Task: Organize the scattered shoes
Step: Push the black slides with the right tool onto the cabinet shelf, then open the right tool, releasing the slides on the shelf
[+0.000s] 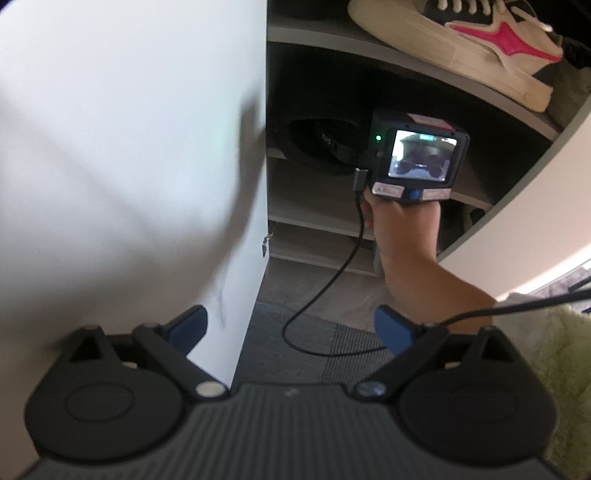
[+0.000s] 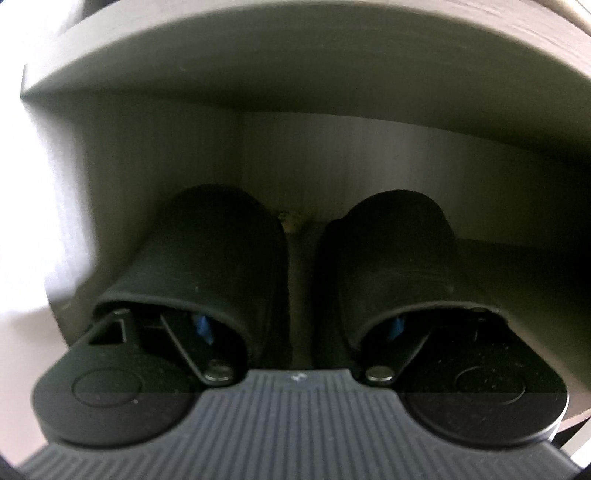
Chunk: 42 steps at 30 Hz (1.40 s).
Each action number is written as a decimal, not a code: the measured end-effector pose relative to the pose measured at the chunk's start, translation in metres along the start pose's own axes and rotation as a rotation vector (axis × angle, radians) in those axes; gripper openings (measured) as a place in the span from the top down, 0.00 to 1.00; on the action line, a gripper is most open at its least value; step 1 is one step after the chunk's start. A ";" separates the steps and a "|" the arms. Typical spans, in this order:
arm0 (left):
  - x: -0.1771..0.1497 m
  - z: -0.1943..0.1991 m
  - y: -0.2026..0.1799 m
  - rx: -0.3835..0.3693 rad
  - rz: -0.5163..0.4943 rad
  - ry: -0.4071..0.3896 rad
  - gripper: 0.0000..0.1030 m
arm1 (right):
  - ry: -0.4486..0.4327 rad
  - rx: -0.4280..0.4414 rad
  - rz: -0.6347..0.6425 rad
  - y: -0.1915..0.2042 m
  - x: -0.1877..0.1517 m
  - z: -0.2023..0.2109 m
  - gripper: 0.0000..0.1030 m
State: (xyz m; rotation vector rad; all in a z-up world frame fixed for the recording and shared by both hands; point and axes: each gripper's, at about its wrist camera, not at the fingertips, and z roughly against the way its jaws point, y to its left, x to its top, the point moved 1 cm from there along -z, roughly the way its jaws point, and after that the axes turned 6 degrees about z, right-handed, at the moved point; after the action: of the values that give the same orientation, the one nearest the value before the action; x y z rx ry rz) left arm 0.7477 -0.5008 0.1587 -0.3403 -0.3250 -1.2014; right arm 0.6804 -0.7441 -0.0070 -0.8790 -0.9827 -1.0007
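Pair of black slip-on slippers (image 2: 258,266) seen side by side on grey cabinet shelf (image 2: 498,258), toes toward back wall. Right gripper (image 2: 301,325) held in person's hand (image 1: 399,221); jaws spread wide, one blue-padded finger inserted in each slipper opening; pad contact not determinable. Left gripper (image 1: 291,328) held beside white cabinet door (image 1: 129,147); jaws open, nothing between. White, pink and black lace-up sneaker (image 1: 461,44) noted on upper shelf (image 1: 332,35).
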 end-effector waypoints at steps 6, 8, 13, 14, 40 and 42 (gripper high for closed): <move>-0.002 0.007 -0.004 0.001 -0.007 -0.001 0.05 | -0.016 -0.023 -0.018 -0.006 0.018 -0.006 0.19; -0.003 0.006 -0.006 -0.002 -0.014 -0.003 0.05 | -0.030 -0.021 0.013 0.000 0.026 -0.012 0.19; -0.005 0.004 -0.008 -0.009 -0.015 0.000 0.05 | -0.001 0.035 0.096 0.014 0.041 -0.036 0.19; -0.005 0.003 -0.007 -0.011 -0.010 0.001 0.05 | 0.040 0.060 0.094 0.016 0.038 -0.040 0.19; 0.016 -0.009 0.005 -0.033 0.012 -0.024 0.05 | -0.115 0.007 -0.067 -0.022 -0.001 0.073 0.00; 0.016 -0.012 0.003 -0.026 -0.006 -0.031 0.05 | -0.122 -0.042 -0.109 -0.040 0.002 0.082 0.00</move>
State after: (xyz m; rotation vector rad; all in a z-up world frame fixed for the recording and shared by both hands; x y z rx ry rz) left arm 0.7565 -0.5179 0.1544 -0.3808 -0.3373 -1.2084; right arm 0.6228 -0.6816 0.0260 -0.9377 -1.1258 -1.0726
